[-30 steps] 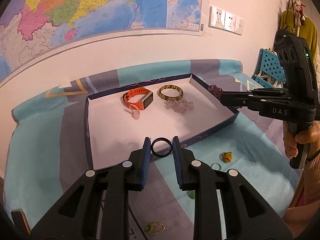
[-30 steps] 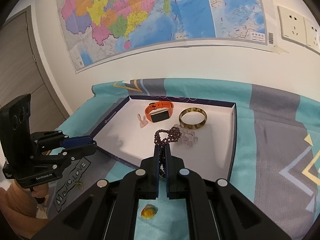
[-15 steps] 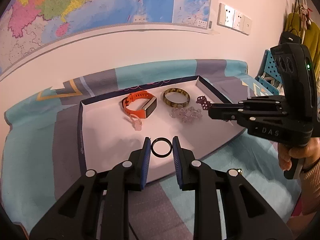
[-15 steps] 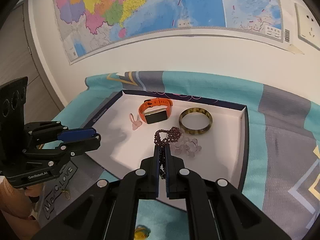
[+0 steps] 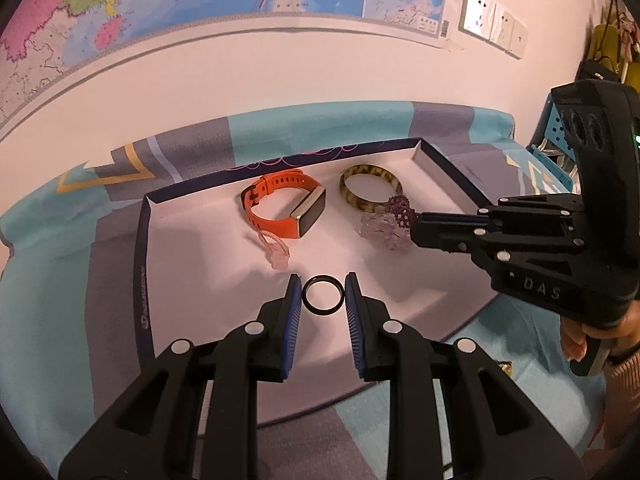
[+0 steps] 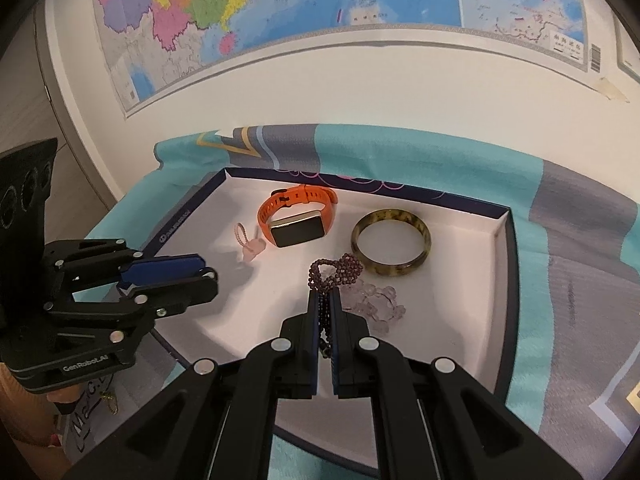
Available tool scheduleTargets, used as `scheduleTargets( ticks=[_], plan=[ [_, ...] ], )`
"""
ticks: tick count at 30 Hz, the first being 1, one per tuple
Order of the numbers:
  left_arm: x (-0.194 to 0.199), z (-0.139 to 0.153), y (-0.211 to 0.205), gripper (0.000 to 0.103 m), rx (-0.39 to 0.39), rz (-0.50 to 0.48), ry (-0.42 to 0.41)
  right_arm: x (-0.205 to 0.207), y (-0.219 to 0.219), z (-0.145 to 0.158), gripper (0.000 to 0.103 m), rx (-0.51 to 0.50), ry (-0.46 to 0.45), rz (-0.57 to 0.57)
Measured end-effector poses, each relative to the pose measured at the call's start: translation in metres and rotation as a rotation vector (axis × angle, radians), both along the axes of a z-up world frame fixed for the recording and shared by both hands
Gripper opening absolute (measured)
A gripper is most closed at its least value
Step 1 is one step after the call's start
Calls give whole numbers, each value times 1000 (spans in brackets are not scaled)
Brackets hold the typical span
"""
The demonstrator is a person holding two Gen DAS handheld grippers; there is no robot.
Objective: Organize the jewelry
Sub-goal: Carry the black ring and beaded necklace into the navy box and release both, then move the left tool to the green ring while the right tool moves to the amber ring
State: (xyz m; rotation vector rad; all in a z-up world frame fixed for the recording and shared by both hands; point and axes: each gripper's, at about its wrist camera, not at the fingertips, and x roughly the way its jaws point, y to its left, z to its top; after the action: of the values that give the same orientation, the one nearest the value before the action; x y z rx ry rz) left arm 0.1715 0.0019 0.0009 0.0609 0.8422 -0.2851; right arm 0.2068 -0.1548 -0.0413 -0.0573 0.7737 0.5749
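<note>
Left wrist: ring between claw fingers (gripped).

You face a pale wall hung with a large coloured map. White wall sockets sit to its right, above a teal-and-grey patterned cloth. Warm indoor light falls throughout.

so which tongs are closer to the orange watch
Left, narrowly. The left tongs, holding a black ring, sit just in front of the watch; the right tongs, clamping purple beads, are off to its right by the bangle.
</note>
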Motion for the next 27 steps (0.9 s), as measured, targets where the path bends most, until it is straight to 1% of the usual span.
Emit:
scheduleTargets(
  ticks=[13,16,18,20,25,27],
  plan=[
    [30,-17,-7,23,21,22,70,15,10,-10,4,-24,16,-5],
    [35,-18,-10,23,17,19,87,17,11,-10,5,-26,14,-8],
    [39,-20,-10,23,12,21,98,17,11,-10,9,-27,11,-14],
    [41,-21,-10,23,4,27,107,17,11,-10,9,-26,10,-18],
    [39,-19,-8,23,-4,28,98,16,6,-9,9,-7,10,-34],
    [35,-16,-7,26,-5,26,83,12,2,-6,12,5,5,-36]
  ],
)
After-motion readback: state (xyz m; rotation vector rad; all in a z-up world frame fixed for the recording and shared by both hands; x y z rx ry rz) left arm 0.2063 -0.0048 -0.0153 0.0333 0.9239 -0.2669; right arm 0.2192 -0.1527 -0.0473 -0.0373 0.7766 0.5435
